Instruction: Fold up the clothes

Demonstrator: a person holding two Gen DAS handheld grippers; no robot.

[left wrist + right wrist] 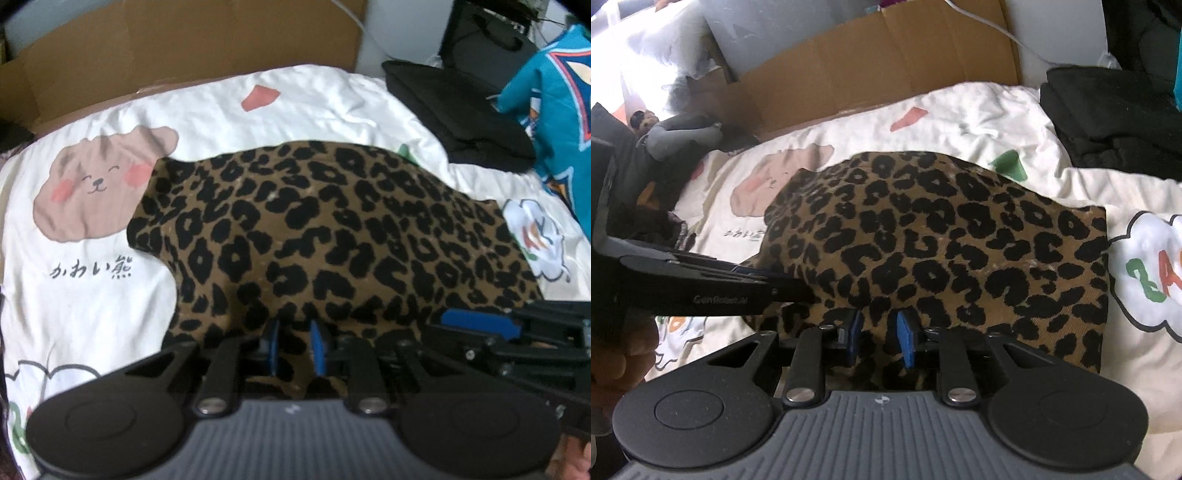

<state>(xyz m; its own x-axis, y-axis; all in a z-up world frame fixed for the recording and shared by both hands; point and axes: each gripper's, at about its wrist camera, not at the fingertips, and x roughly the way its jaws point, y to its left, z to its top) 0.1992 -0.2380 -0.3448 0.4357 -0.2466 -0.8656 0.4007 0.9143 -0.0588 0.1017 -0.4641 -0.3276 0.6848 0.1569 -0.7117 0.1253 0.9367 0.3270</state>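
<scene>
A leopard-print garment point(325, 236) lies on a white printed bedsheet point(92, 302); it also shows in the right wrist view point(942, 236). My left gripper point(294, 345) is shut on the garment's near edge, cloth bunched between its blue pads point(317, 347). My right gripper point(877, 339) is also shut on the near edge, fabric pinched between its blue pads point(904, 341). The right gripper shows at the lower right of the left wrist view point(517, 332), and the left gripper at the left of the right wrist view point(701, 284). The two grippers are side by side.
A folded black garment point(458, 110) and a teal printed garment point(554, 118) lie at the back right. A cardboard panel point(184, 48) stands behind the bed. A grey plush figure point(676, 136) lies at the far left.
</scene>
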